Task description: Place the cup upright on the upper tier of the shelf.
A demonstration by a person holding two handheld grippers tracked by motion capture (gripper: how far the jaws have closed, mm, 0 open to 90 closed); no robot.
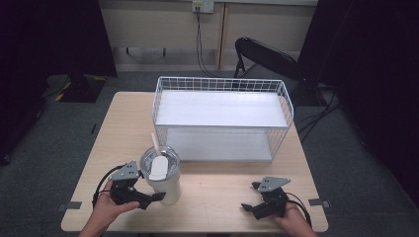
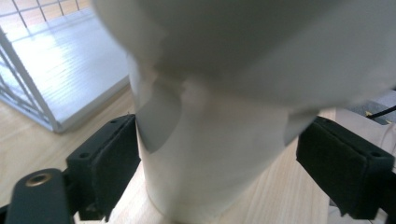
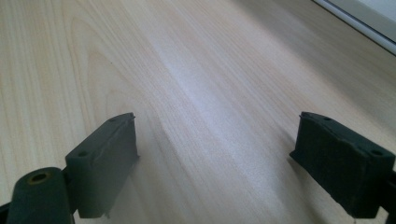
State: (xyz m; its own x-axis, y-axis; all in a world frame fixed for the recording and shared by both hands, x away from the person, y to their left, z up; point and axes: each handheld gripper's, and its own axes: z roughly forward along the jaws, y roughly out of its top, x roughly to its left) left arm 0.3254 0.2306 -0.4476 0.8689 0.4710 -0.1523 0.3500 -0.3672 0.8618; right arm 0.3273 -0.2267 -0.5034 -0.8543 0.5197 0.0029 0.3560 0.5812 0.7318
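At the left end of the counter [image 1: 212,195] our left tongs [image 1: 150,197] sit low, held in our left hand [image 1: 106,210], with a cable looping off behind them. Their jaws are spread wide on either side of a white tumbler [image 1: 162,180] and reach around its lower body. In the left gripper view the tumbler [image 2: 219,140] stands upright on the wood between the two black pads [image 2: 112,163]; the left pad lies right against its wall or just beside it, and we cannot tell which, while the right pad stands a little apart. So the left tongs are open, not clamped. The tumbler carries a clear lid with a white slider, and a pale straw [image 1: 155,143] leans out of it toward the far left.

Beyond the tumbler, ahead of both tongs, a white wire basket [image 1: 284,106] rests on the counter with a white shelf board inside it and another flat white panel below. Its near corner shows in the left gripper view [image 2: 28,88], just left of the tumbler.

Toward the right, well apart from the tumbler, our right tongs [image 1: 251,196] are held by our right hand [image 1: 291,219] near the front edge. In the right gripper view the right tongs [image 3: 215,154] are open wide, with bare wood grain between them. A dark folding chair [image 1: 269,57] stands on the grey floor behind the basket.
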